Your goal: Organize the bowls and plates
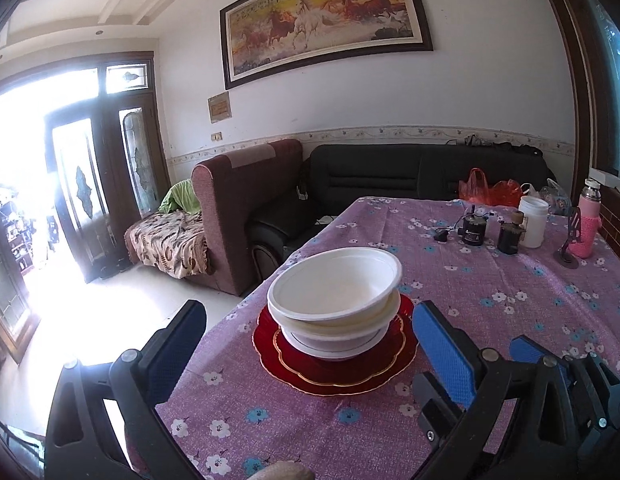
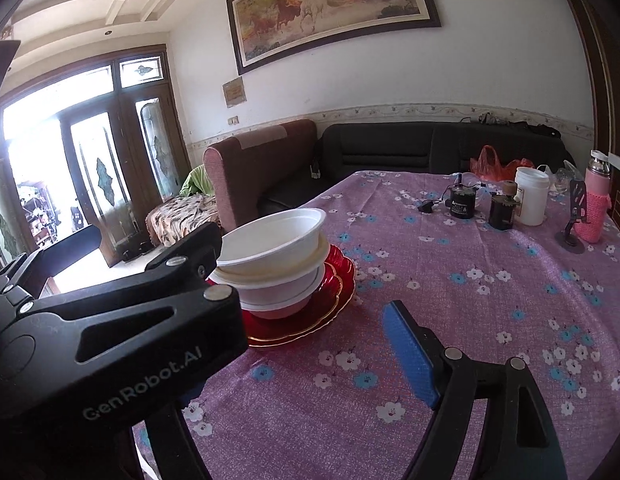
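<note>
Stacked white bowls (image 1: 335,296) sit on stacked red plates with gold rims (image 1: 334,364) near the table's left edge. The stack also shows in the right wrist view, bowls (image 2: 276,256) on the red plates (image 2: 330,308). My left gripper (image 1: 310,344) is open and empty, its fingers either side of the stack but nearer the camera. My right gripper (image 2: 306,292) is open and empty, just right of the stack. Its blue-padded finger (image 1: 526,354) shows at the right of the left wrist view.
The table has a purple floral cloth (image 1: 490,320). At its far right stand a white jar (image 1: 533,222), two dark small devices (image 1: 476,230), a pink bottle (image 1: 588,224) and a phone stand (image 1: 570,240). Sofas (image 1: 370,184) lie beyond the table.
</note>
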`<action>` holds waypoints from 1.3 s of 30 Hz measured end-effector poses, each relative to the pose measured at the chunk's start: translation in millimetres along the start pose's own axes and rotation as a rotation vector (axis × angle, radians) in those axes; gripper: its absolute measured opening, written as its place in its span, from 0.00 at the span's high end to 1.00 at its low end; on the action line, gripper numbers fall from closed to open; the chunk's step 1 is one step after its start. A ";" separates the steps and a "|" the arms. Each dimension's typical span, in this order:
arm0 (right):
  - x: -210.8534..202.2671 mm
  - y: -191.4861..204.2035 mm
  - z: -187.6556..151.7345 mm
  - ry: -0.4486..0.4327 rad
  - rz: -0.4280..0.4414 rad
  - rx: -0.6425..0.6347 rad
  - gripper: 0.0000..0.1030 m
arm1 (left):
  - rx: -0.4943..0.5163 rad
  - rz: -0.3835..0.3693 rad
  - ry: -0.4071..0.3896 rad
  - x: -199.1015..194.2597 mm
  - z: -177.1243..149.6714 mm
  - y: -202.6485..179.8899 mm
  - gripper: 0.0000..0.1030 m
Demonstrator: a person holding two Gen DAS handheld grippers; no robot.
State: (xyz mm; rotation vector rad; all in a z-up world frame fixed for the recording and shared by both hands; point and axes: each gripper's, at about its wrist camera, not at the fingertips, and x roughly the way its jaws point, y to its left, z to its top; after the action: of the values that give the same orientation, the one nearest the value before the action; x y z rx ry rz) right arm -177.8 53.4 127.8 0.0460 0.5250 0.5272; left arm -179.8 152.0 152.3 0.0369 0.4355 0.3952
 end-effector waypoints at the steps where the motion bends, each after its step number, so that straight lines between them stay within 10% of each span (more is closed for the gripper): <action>1: 0.6 0.7 -1.2 0.002 0.000 -0.005 0.18 | -0.003 -0.001 0.000 0.1 0.8 1.5 0.00; 39: 59.9 41.7 -2.7 0.140 0.011 -0.104 0.18 | -0.176 -0.025 0.156 54.6 -12.6 61.0 0.00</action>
State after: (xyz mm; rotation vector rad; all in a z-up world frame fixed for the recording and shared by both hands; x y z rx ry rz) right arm -154.6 118.7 104.8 -0.0876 0.6331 0.5706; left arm -161.9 228.5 126.0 -0.1708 0.5533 0.4122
